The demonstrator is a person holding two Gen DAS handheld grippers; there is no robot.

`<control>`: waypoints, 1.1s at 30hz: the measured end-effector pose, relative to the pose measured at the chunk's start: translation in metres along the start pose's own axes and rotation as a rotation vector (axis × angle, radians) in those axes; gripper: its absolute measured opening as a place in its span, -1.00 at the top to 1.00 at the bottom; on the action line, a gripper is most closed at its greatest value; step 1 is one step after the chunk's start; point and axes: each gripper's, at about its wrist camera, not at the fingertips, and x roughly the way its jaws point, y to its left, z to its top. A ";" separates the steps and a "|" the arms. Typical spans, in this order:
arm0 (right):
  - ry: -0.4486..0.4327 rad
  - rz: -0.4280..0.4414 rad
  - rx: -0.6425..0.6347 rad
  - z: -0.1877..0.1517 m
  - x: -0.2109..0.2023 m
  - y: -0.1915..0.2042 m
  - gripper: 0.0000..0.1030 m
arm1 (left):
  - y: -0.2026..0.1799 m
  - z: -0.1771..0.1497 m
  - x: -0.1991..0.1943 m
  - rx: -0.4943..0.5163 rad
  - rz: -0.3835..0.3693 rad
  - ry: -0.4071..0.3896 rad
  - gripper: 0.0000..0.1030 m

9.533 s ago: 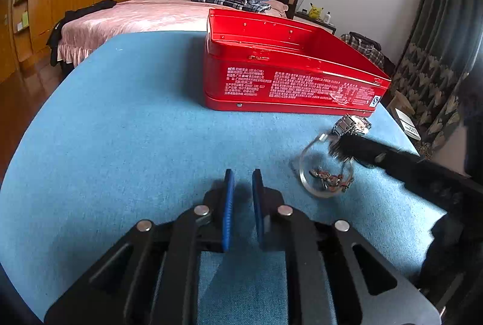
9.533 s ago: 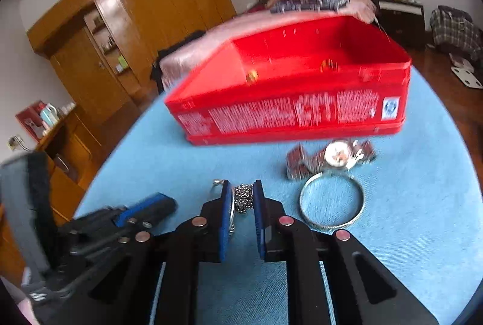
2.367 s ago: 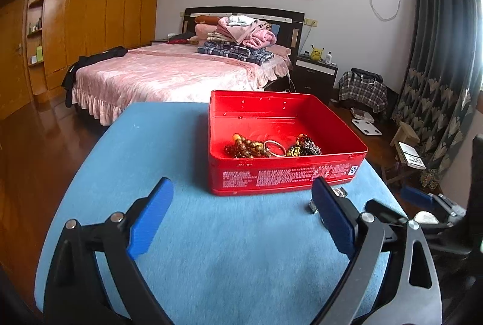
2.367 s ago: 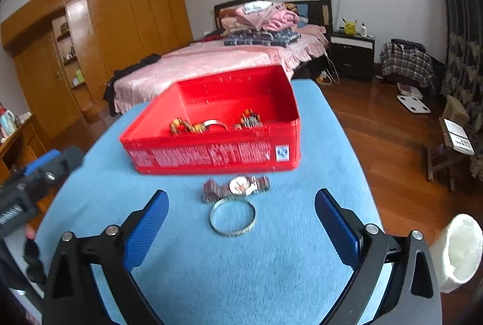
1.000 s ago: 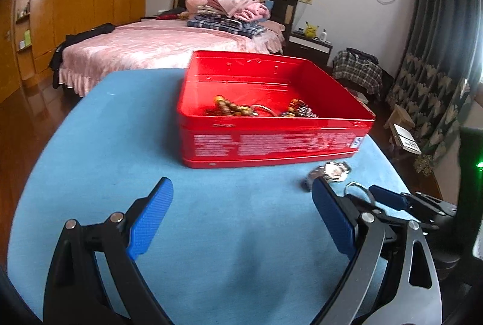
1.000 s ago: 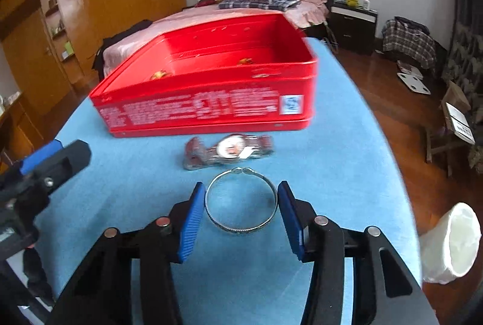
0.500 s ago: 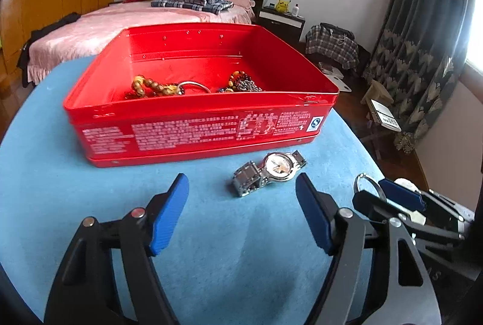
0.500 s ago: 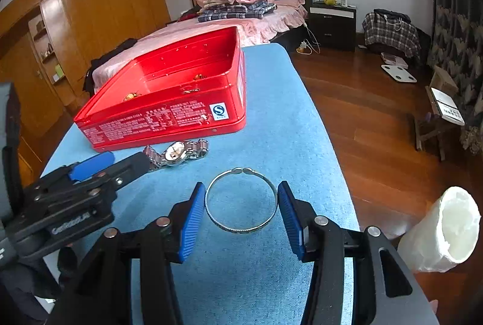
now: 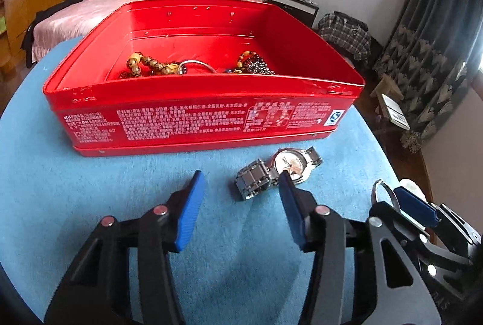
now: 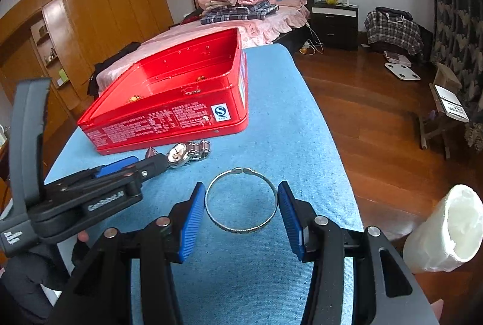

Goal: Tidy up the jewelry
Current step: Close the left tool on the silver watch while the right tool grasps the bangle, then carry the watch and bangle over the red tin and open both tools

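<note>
Blue tabletop (image 9: 90,204), 1 red tin (image 9: 196,116), 1 watch (image 9: 271,174) between closing L jaws, untouched, R jaws clamping 1 bangle (image 10: 241,205).

Soft daylight from the right, sharp focus, strong fisheye warp, dark corners.

You have a red tin (image 9: 205,116) printed with white text on a blue worktop (image 9: 60,189); behind the tin, a pink bed (image 10: 271,20) carries plaid clothes (image 10: 238,11). Your hand-held gripper (image 10: 241,205) pads are blue; the bangle (image 10: 241,201) is silver.
</note>
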 end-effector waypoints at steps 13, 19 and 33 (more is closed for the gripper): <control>0.010 0.007 -0.006 -0.003 0.004 0.005 0.05 | -0.003 0.001 -0.003 -0.019 -0.047 -0.028 0.81; -0.013 0.026 -0.016 0.001 -0.002 0.008 0.05 | -0.007 -0.001 -0.018 0.010 -0.056 -0.083 0.86; -0.056 0.065 -0.056 0.017 -0.014 0.034 0.05 | 0.021 0.005 -0.071 -0.026 -0.080 -0.196 0.87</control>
